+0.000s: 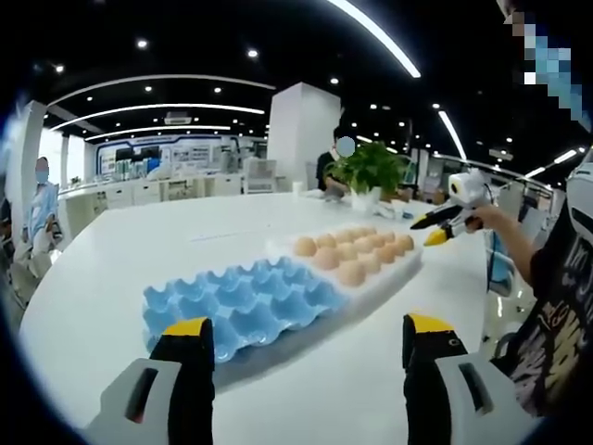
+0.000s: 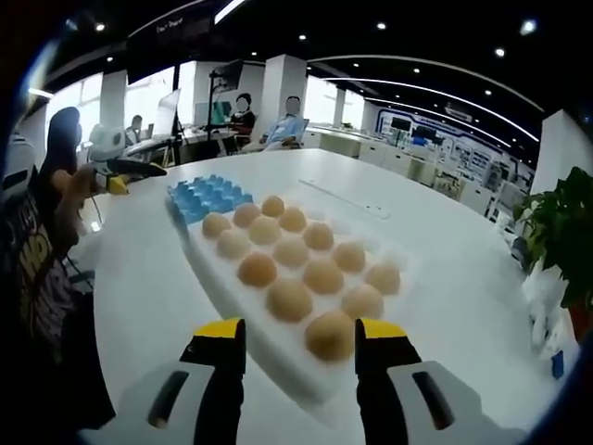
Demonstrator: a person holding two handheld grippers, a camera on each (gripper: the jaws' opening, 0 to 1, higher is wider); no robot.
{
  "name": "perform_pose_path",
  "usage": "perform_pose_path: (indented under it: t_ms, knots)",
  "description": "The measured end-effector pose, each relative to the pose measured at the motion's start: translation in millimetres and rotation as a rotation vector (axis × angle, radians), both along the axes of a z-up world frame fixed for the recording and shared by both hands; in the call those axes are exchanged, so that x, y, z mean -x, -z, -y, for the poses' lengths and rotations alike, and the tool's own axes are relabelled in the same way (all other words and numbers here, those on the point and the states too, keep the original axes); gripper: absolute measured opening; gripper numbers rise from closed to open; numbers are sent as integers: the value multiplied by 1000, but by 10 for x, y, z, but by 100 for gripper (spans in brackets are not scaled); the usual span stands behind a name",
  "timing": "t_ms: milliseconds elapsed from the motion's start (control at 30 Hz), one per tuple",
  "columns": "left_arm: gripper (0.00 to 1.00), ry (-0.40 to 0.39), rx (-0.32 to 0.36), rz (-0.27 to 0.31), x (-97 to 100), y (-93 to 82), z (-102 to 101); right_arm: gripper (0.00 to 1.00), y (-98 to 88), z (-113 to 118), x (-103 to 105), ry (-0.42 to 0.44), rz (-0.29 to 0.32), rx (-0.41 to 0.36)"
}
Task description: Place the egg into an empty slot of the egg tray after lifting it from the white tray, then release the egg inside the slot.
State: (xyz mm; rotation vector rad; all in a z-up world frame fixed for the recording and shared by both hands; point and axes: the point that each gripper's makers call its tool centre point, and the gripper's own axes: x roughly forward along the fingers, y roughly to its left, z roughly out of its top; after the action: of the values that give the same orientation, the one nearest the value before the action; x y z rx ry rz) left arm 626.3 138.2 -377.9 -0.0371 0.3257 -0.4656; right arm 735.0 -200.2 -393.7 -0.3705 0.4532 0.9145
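Observation:
A blue egg tray [image 1: 243,304] with bare slots lies on the white table, end to end with a white tray [image 1: 389,273] holding several brown eggs [image 1: 351,272]. My left gripper [image 1: 306,338] hovers open just short of the blue tray, nothing between its yellow-tipped jaws. Across the table the right gripper [image 1: 434,229] is held up in a hand beyond the white tray. In the right gripper view, my right gripper [image 2: 298,336] stands open over the near end of the white tray [image 2: 213,269], with an egg [image 2: 331,335] between its tips. The blue egg tray [image 2: 209,197] sits behind.
A potted green plant [image 1: 369,172] stands at the table's far side, also the plant [image 2: 562,232] at the right. The left gripper [image 2: 130,170] shows at the left in a hand. A person's dark printed shirt [image 1: 556,315] is close by. Seated people [image 2: 289,120] are far behind.

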Motion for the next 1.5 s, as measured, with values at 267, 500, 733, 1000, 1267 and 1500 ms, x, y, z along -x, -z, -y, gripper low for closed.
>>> perform_pose_path:
  t_ms: [267,500,733,1000,1267,1500]
  knots:
    - [81,-2,-9,9,-74,-13,20,49,-86,-121,105,-38,23,14]
    - [81,6,-4,3,-83,-17,51,49,-158,-342,161,-106,37,17]
    - [81,-13,-25,-1,-59,-22,-26,49,-190,-515,170,-154,41,19]
    - [81,-20,-17,-8,-35,1,-46,49,-205,-703,187,-200,39,14]
    - [81,-30,0,2,-75,-2,-105,49,-223,-887,219,-237,37,9]
    - [81,-13,21,16,-108,-42,-47,49,-252,-1044,248,-263,37,5]
